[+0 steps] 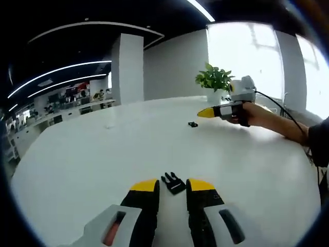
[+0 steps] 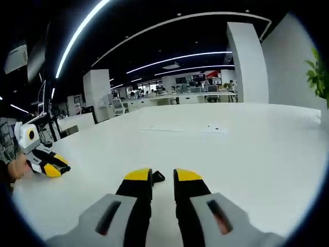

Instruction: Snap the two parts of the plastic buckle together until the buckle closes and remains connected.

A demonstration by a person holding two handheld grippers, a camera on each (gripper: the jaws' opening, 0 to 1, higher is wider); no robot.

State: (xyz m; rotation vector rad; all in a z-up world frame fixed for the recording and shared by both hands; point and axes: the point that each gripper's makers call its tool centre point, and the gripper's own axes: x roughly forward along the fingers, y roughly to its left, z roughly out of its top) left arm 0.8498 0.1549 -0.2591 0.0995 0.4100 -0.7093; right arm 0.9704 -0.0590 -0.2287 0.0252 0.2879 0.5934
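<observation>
Two black plastic buckle parts lie apart on the white table (image 1: 103, 154). The larger pronged part (image 1: 174, 182) rests just beyond my left gripper (image 1: 173, 187), in line with the gap between its open yellow-tipped jaws. The smaller part (image 1: 193, 124) lies farther off, just ahead of the right gripper (image 1: 206, 112), which a hand holds low over the table. In the right gripper view that small part (image 2: 158, 177) shows at the tips of my right gripper (image 2: 163, 176), close to the left jaw, which stand apart with nothing clamped. The left gripper (image 2: 50, 169) is at the far left.
A potted green plant (image 1: 215, 80) stands at the table's far edge behind the right gripper. A person's forearm (image 1: 277, 121) reaches in from the right with a cable trailing. White tabletop (image 2: 231, 139) stretches wide around both parts.
</observation>
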